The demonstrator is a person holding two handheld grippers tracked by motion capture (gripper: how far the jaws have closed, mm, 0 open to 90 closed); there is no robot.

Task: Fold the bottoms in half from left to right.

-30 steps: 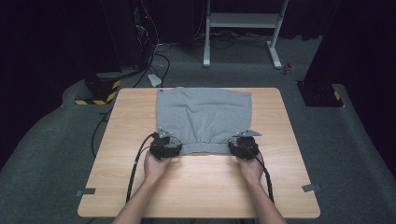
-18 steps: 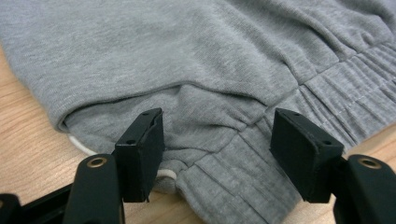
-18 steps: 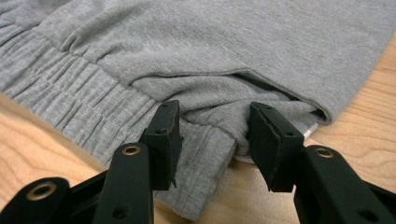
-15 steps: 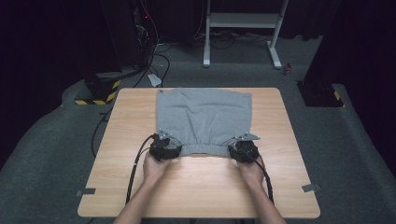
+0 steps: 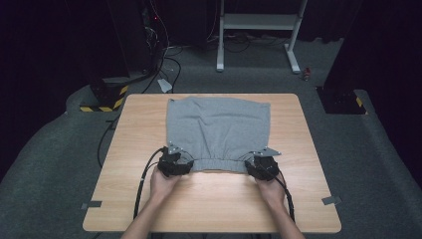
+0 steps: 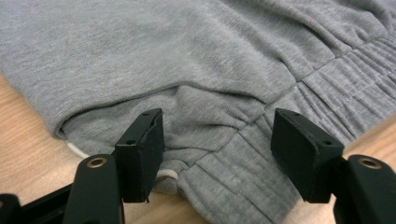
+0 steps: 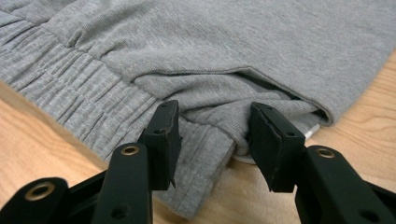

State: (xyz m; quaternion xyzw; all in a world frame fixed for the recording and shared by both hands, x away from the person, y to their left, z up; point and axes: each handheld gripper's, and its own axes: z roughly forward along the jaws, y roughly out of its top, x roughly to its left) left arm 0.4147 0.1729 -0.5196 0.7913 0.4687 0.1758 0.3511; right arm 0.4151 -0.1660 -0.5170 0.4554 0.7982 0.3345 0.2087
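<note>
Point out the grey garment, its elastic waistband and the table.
grey garment [image 5: 219,124]: high view, middle of the flat fabric.
elastic waistband [image 5: 219,164]: high view, gathered near edge between the grippers.
table [image 5: 144,129]: high view, bare wood left of the garment.

Table evenly lit from above — surroundings dark, close-ups soft.

The sweat shorts [image 5: 217,130] were spread on the table [image 5: 308,149], waistband [image 5: 219,164] nearest the person, flanked by left gripper [image 5: 180,158] and right gripper [image 5: 255,162].
</note>
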